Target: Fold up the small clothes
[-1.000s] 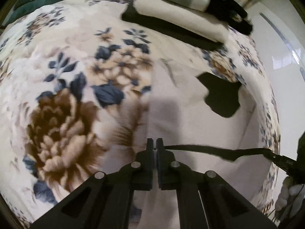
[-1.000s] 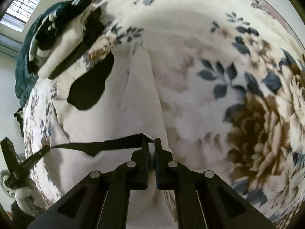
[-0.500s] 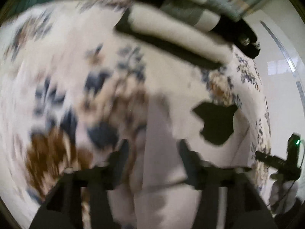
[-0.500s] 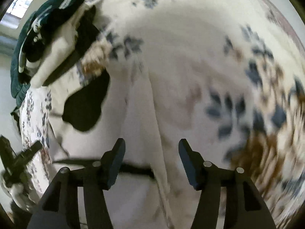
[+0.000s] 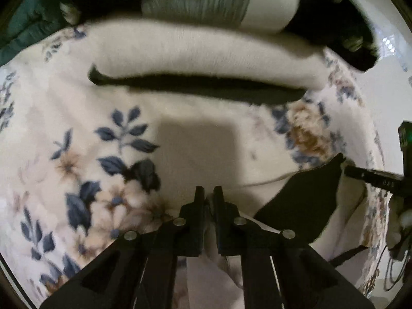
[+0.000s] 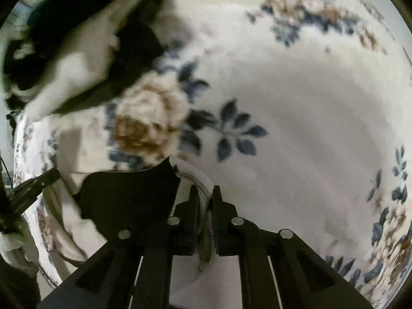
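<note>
Moved: both grippers shifted along the bed toward the folded pile, jaws having just closed again | left gripper: jaws clenched on white garment fabric beneath them | right gripper: jaws clenched on the stitched garment edge, black patch just left | floral blanket beyond both.

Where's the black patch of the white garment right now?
In the left wrist view the black patch lies lower right, just right of the left gripper; in the right wrist view it sits just left of the right gripper.
</note>
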A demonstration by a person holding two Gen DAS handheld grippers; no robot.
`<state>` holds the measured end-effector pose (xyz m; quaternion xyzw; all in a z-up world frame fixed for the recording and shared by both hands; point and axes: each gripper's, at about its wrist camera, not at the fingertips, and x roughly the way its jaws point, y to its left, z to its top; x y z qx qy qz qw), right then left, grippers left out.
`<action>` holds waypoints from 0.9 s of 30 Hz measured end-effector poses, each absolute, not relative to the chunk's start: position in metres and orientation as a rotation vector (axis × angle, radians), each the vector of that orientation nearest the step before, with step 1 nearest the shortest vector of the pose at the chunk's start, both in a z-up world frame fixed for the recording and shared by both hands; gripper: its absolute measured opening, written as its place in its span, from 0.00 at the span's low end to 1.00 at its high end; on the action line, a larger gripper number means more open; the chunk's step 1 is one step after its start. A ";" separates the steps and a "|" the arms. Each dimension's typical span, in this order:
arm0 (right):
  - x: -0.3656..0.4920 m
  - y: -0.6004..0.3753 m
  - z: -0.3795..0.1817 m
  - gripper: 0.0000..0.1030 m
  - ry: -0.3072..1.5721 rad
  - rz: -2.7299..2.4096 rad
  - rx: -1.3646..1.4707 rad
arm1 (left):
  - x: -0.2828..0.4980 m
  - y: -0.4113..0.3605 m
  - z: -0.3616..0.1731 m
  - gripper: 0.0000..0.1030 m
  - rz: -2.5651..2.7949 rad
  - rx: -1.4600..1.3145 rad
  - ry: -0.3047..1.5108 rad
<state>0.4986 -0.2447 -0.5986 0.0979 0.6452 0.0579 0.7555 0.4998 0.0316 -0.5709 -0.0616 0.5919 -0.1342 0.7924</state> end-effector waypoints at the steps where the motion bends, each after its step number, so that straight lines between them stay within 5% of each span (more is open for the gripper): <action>1: 0.491 -0.242 -0.587 0.08 1.379 0.138 0.211 | 0.492 0.035 -0.557 0.04 -0.295 -0.146 1.240; 10: 0.373 -0.243 -0.495 0.08 1.231 0.212 0.269 | 0.392 0.065 -0.467 0.04 -0.319 -0.267 1.107; 19: 0.214 -0.261 -0.536 0.09 1.378 0.207 0.349 | 0.273 0.085 -0.525 0.08 -0.271 -0.452 1.348; 23: 0.188 -0.276 -0.569 0.28 1.529 0.162 0.372 | 0.251 0.102 -0.548 0.12 -0.226 -0.540 1.463; 27: 0.177 -0.304 -0.566 0.48 1.521 0.079 0.464 | 0.253 0.121 -0.533 0.45 -0.188 -0.618 1.395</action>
